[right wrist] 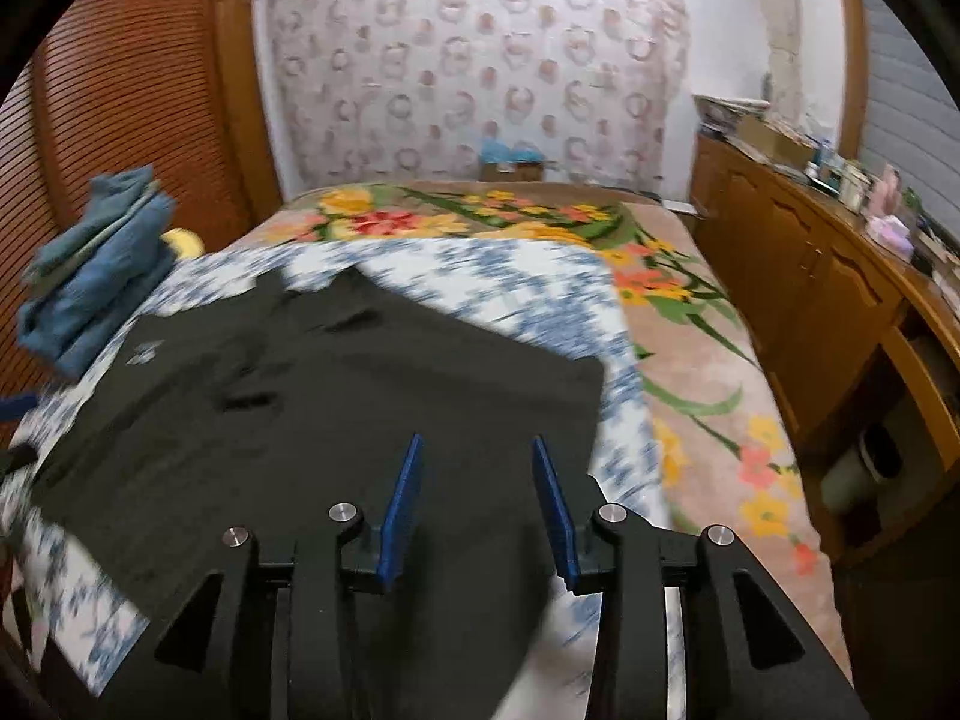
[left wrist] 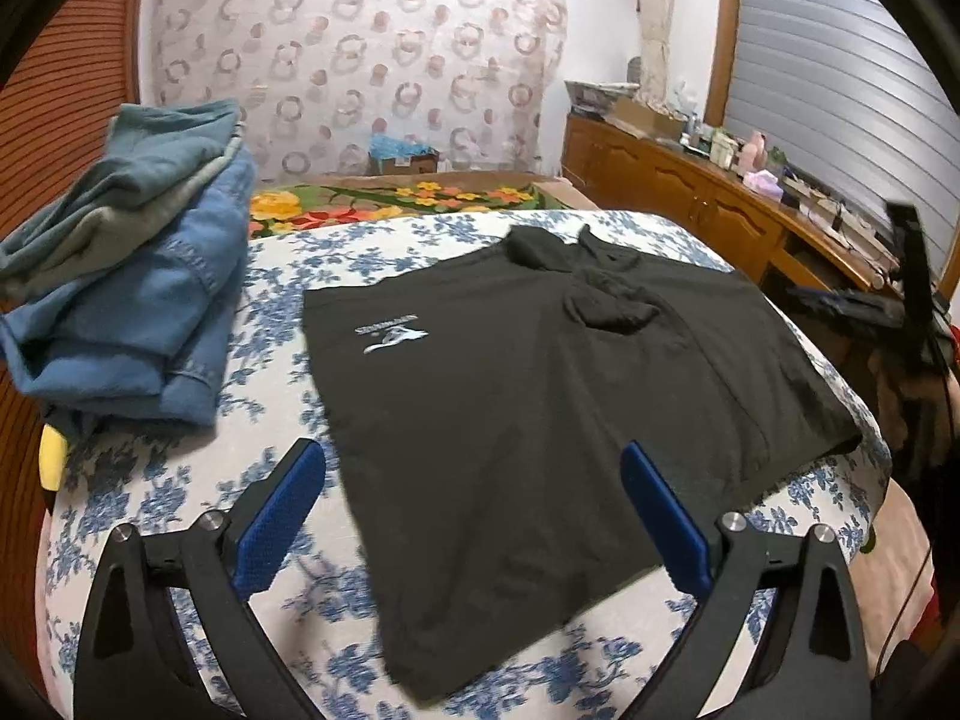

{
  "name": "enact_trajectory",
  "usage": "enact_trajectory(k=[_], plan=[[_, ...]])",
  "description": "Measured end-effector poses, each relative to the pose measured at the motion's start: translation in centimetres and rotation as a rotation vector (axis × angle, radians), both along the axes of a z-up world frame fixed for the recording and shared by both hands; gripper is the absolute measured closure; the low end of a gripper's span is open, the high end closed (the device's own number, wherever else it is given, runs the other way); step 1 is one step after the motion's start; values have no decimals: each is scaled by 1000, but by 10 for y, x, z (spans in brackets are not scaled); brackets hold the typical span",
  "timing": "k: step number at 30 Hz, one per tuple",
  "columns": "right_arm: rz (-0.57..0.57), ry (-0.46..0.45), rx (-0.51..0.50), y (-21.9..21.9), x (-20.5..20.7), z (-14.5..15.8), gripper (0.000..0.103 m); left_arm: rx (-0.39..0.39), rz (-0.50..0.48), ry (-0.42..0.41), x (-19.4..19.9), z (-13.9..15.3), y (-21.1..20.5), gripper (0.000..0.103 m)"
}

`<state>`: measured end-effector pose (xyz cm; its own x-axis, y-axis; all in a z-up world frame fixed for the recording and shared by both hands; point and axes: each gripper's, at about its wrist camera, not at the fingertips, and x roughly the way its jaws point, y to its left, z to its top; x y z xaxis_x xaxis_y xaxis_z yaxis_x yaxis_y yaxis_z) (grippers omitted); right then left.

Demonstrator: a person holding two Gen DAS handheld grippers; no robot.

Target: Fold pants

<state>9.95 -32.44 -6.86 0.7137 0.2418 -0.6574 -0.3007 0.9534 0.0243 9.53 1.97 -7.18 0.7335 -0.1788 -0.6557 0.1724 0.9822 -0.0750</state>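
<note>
- The black pants [left wrist: 528, 396] lie spread flat on the blue-flowered white sheet [left wrist: 252, 480], which serves here as the landmark; the garment covers the middle of that sheet.
- A small white logo [left wrist: 390, 339] shows on the pants toward the sheet's left side, and a rumpled fold [left wrist: 606, 306] sits on the garment's far part.
- In the right wrist view the same black pants [right wrist: 336, 408] fill the near half of the sheet [right wrist: 528, 288], with one corner of the cloth near the sheet's right edge.
- The left gripper [left wrist: 474, 468] hangs over the near edge of the pants, its blue-padded fingers [left wrist: 282, 516] spread wide apart and holding nothing; whether they touch the cloth cannot be told.
- The right gripper [right wrist: 477, 462] is above the near right part of the pants, its blue pads [right wrist: 403, 510] parted with a clear gap between them and nothing between; contact with the cloth cannot be told, as this view is blurred.
- A stack of folded blue jeans and teal garments [left wrist: 126, 276] rests on the sheet's far left corner, well apart from the pants.
- A yellow object [left wrist: 53, 456] peeks out at the sheet's left edge, just below that stack.
- Beyond the sheet's far edge lies a blanket with orange and yellow flowers [right wrist: 708, 372], which also runs down the sheet's right side.
- A wooden sideboard [right wrist: 804, 276] stands to the right of the sheet, past the blanket.
</note>
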Motion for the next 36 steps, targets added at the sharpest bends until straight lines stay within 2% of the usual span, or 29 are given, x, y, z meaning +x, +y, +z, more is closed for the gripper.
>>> enact_trajectory(k=[5,9,12,15,18,20,23,26,36], plan=[[57,-10,44,9,-31,-4,63,-15,20,7,-7,-2,15,24],[106,-10,65,13,-42,-7,50,0,42,26,-18,-12,25,28],[122,-18,70,15,-44,-9,46,-4,50,48,-26,-20,31,32],[131,-8,73,13,-45,-9,46,5,54,49,-35,-23,33,32],[125,-15,55,9,-47,-8,45,-3,51,55,-42,-25,34,38],[126,-13,52,12,-47,-8,45,-5,41,66,-45,-27,33,49],[132,-8,57,15,-46,-8,45,-2,33,80,-49,-32,30,55],[128,2,61,16,-42,-9,45,-3,28,89,-51,-35,27,59],[128,21,71,28,-48,-13,45,16,34,119,-43,-42,24,60]])
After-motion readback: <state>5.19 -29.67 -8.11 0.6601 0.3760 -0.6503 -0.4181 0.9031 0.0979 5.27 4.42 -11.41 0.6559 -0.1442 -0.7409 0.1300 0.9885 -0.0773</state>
